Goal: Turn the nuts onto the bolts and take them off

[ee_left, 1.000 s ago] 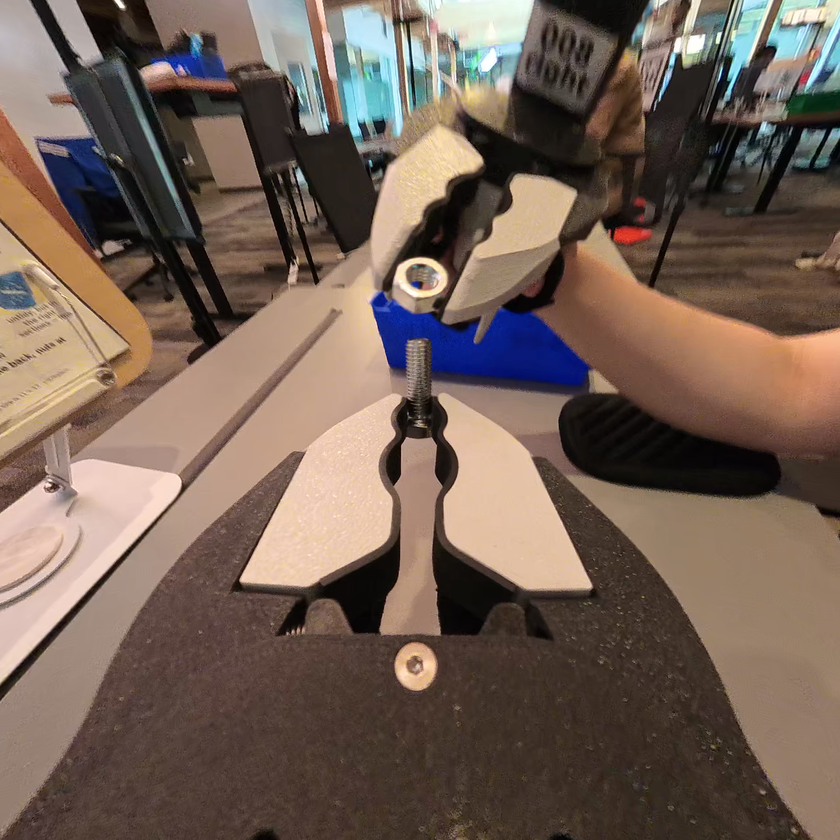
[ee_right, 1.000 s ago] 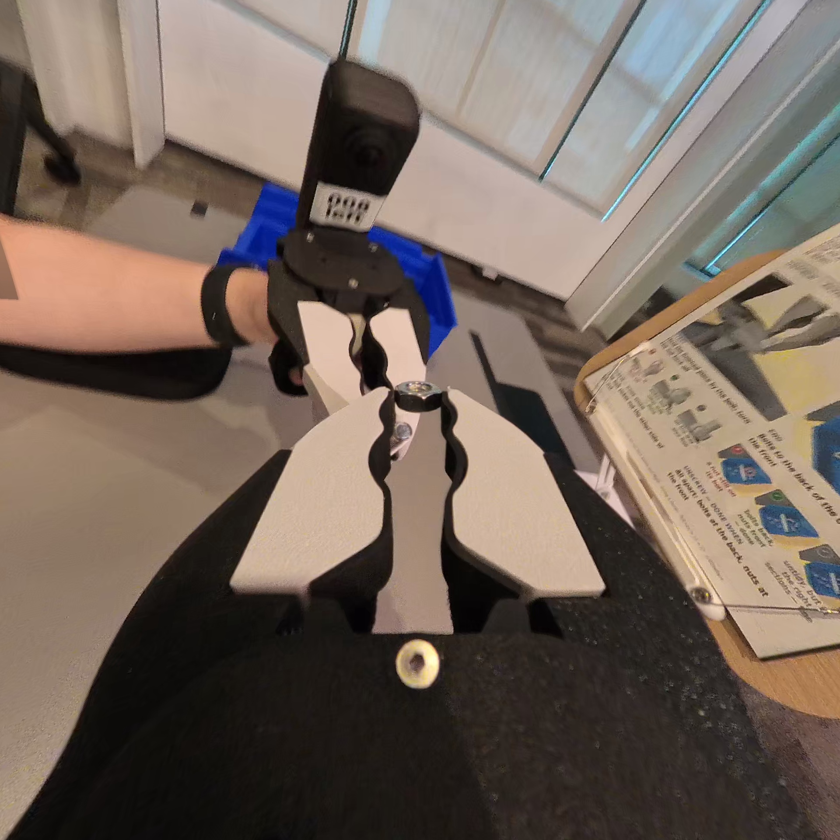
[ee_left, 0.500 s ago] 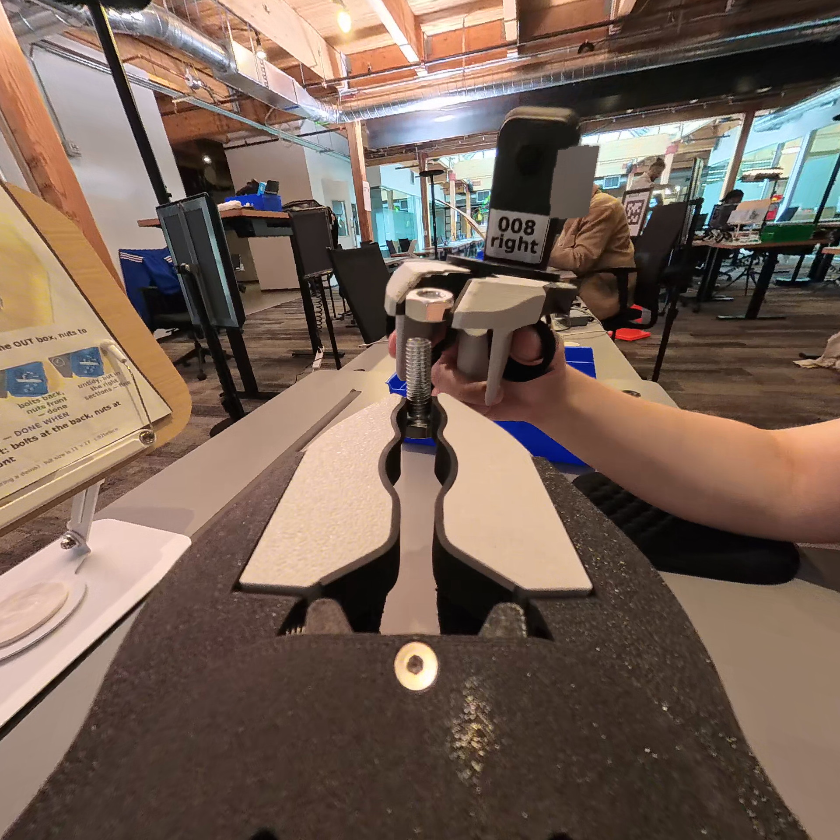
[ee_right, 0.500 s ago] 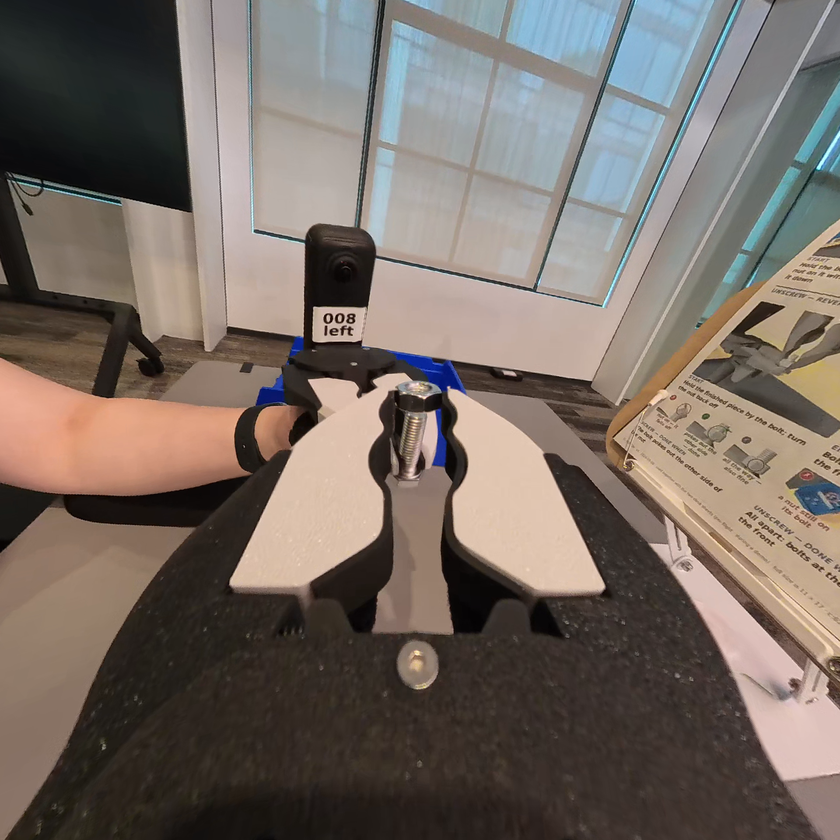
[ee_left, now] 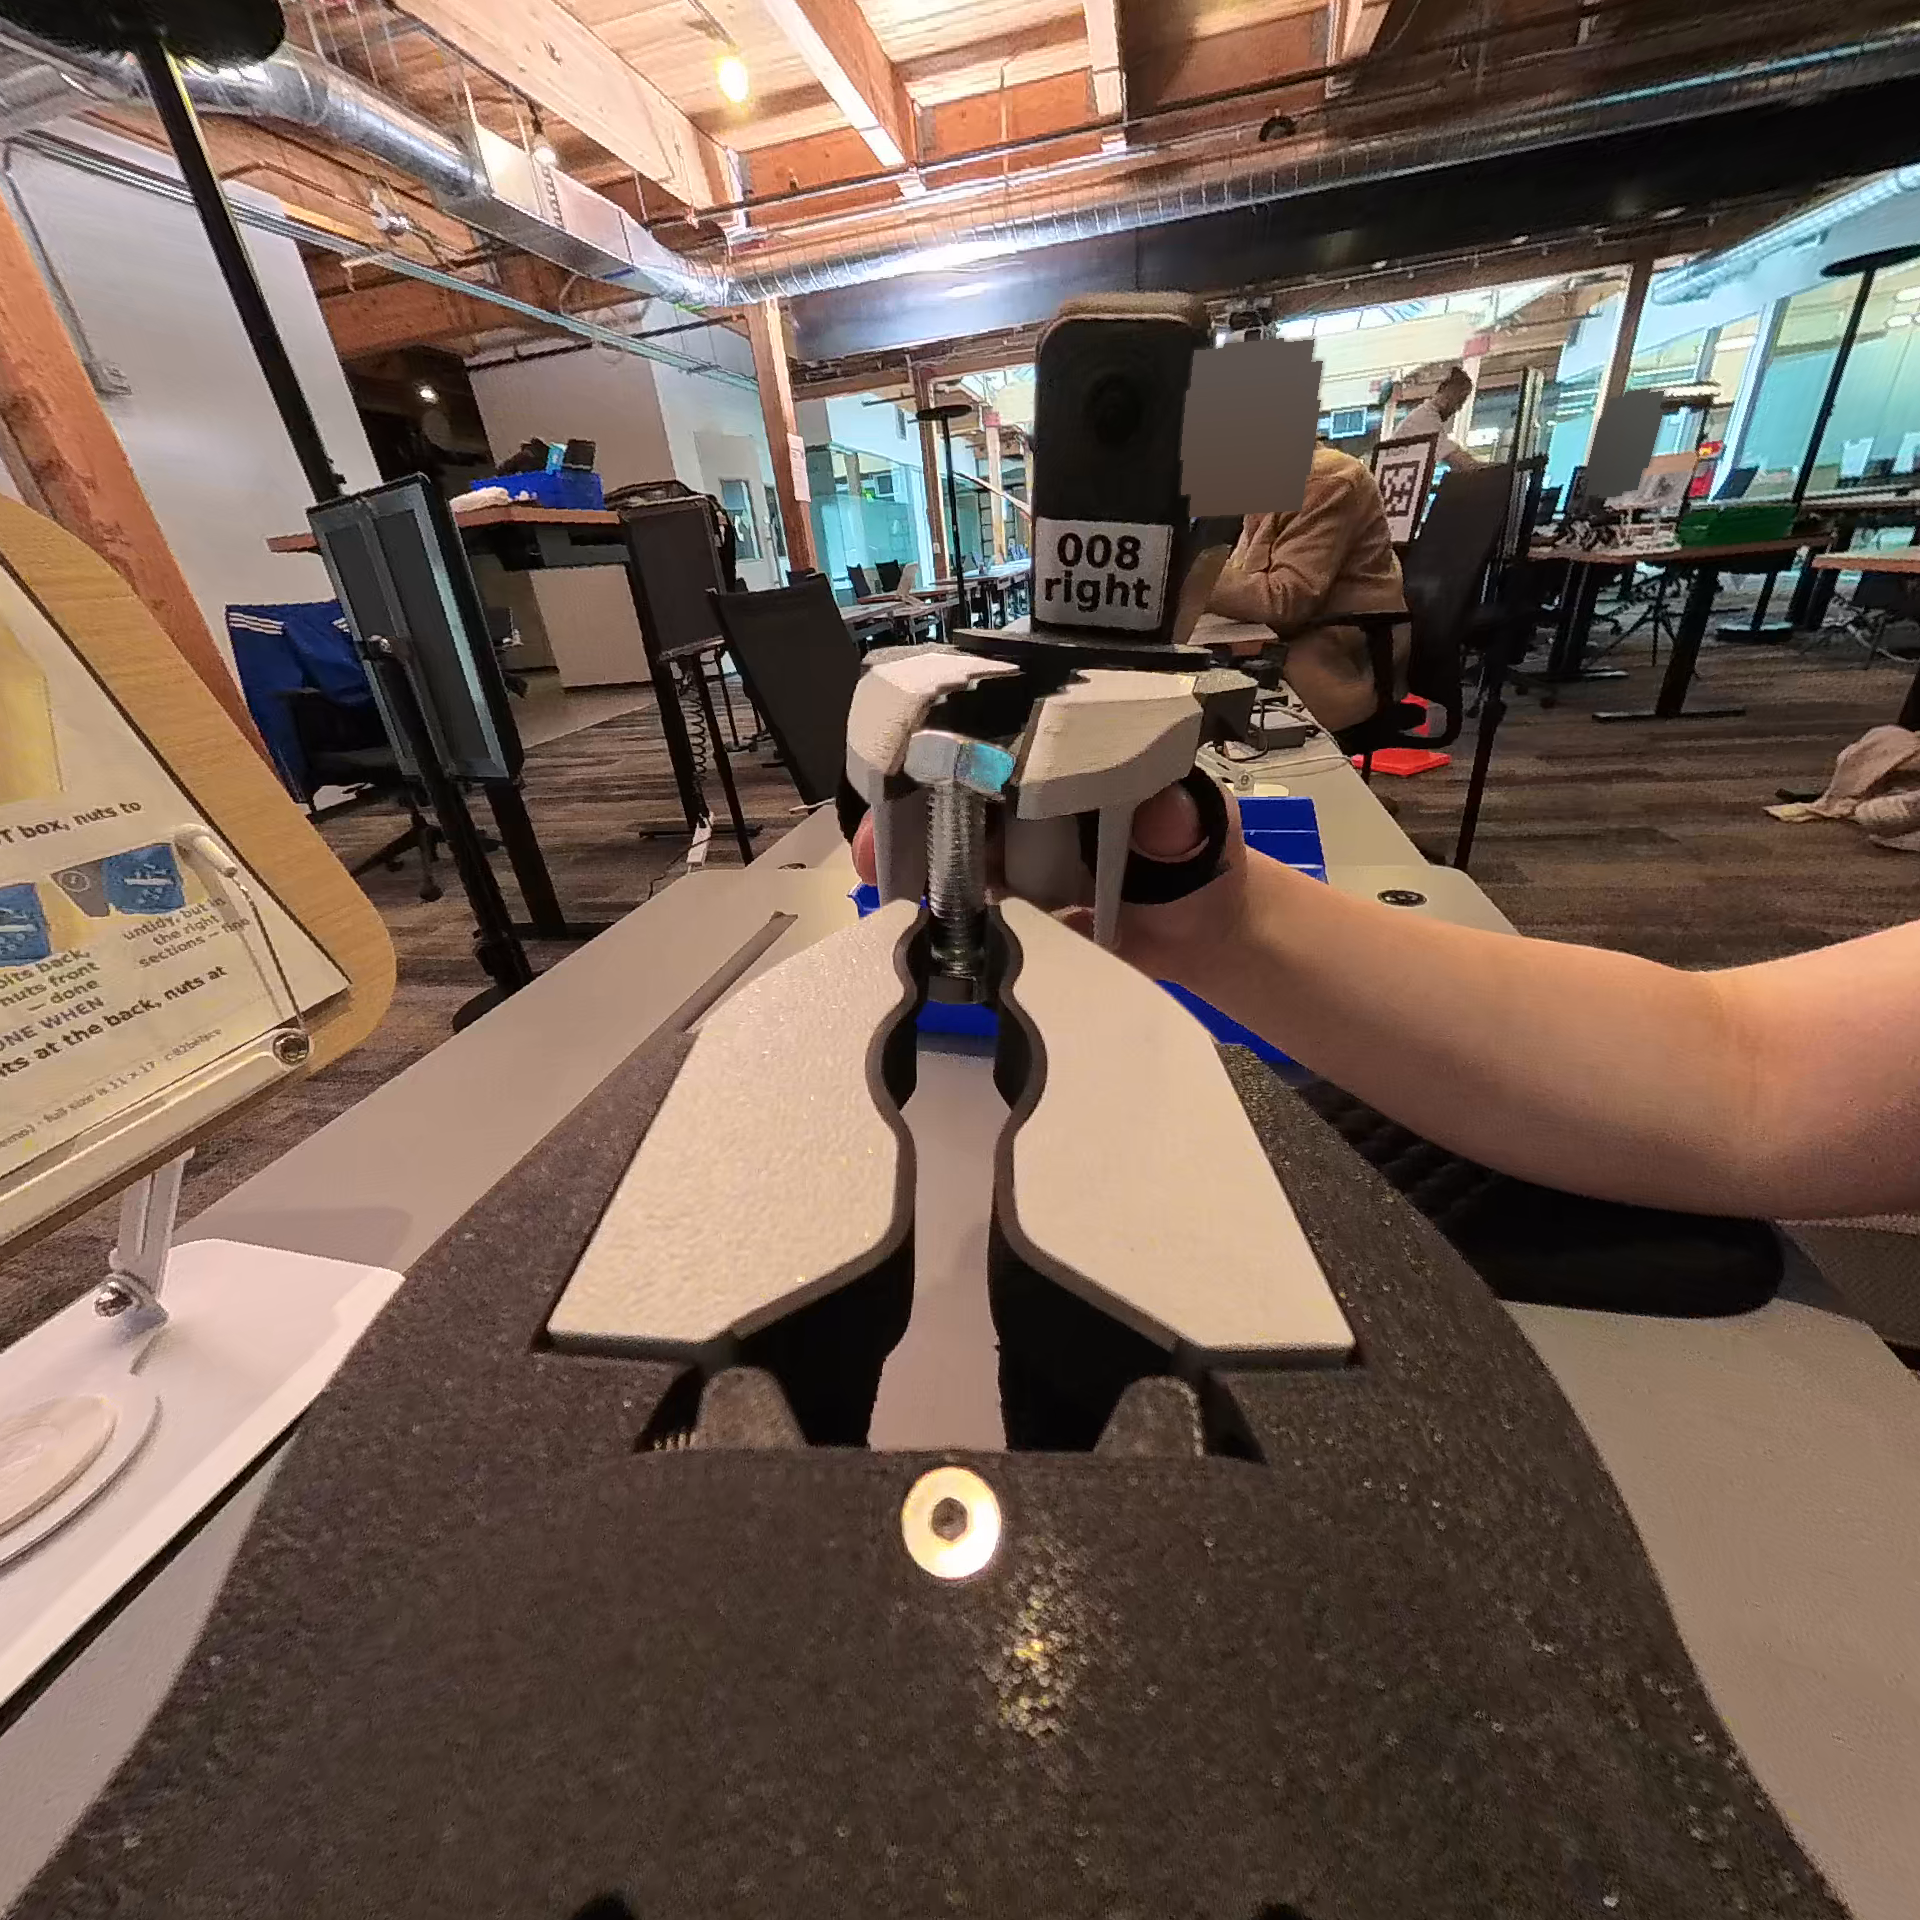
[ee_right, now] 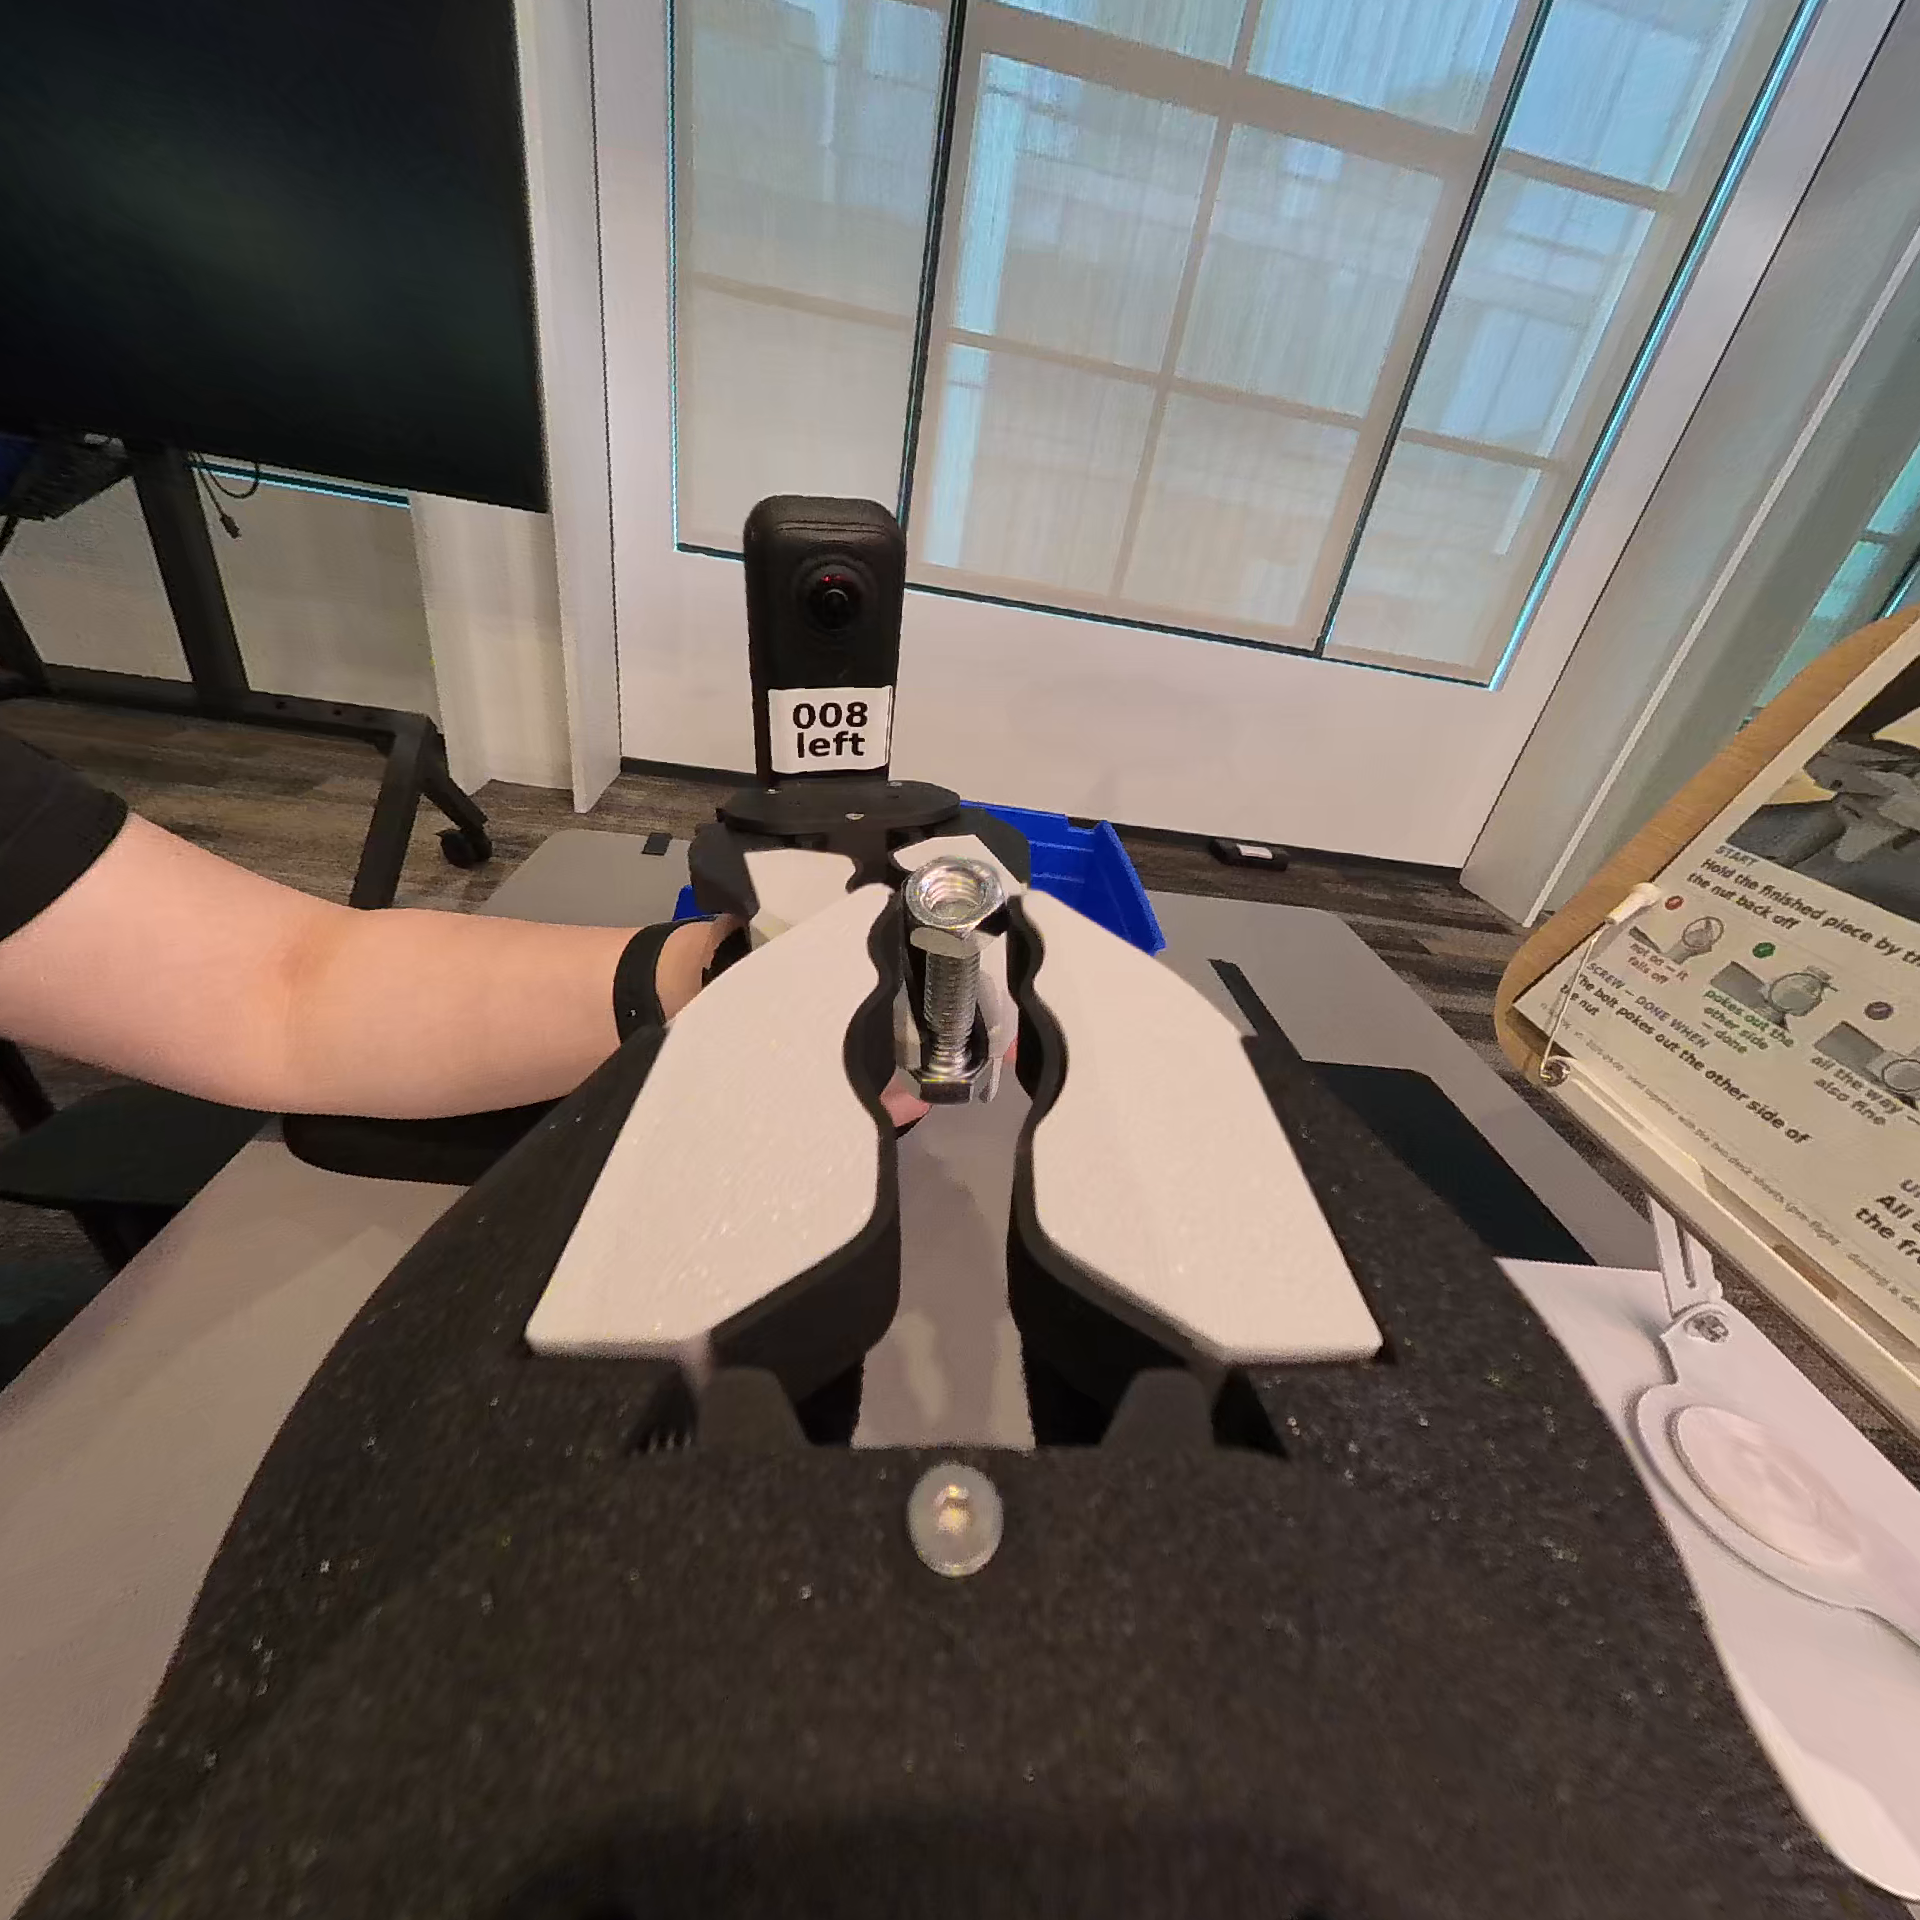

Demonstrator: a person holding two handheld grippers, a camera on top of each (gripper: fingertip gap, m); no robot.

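Nearest the left wrist camera, the left hand-held gripper (ee_left: 958,961) has its pale grey fingers clamped on the head of a threaded silver steel bolt (ee_left: 956,883), which stands upright above the light grey counter (ee_left: 436,1143). At the bolt's top sits a silver hexagonal steel nut (ee_left: 961,764), pinched between the fingers of the right hand-held gripper (ee_left: 961,769), which faces the left one from beyond the bolt. From the right wrist camera the nut (ee_right: 951,896) shows its threaded bore, with the bolt (ee_right: 945,1003) below it. Behind the bolt lies a blue plastic bin (ee_right: 1091,868) on the counter. Beside the bolt stands a wood-backed instruction board (ee_left: 125,935).
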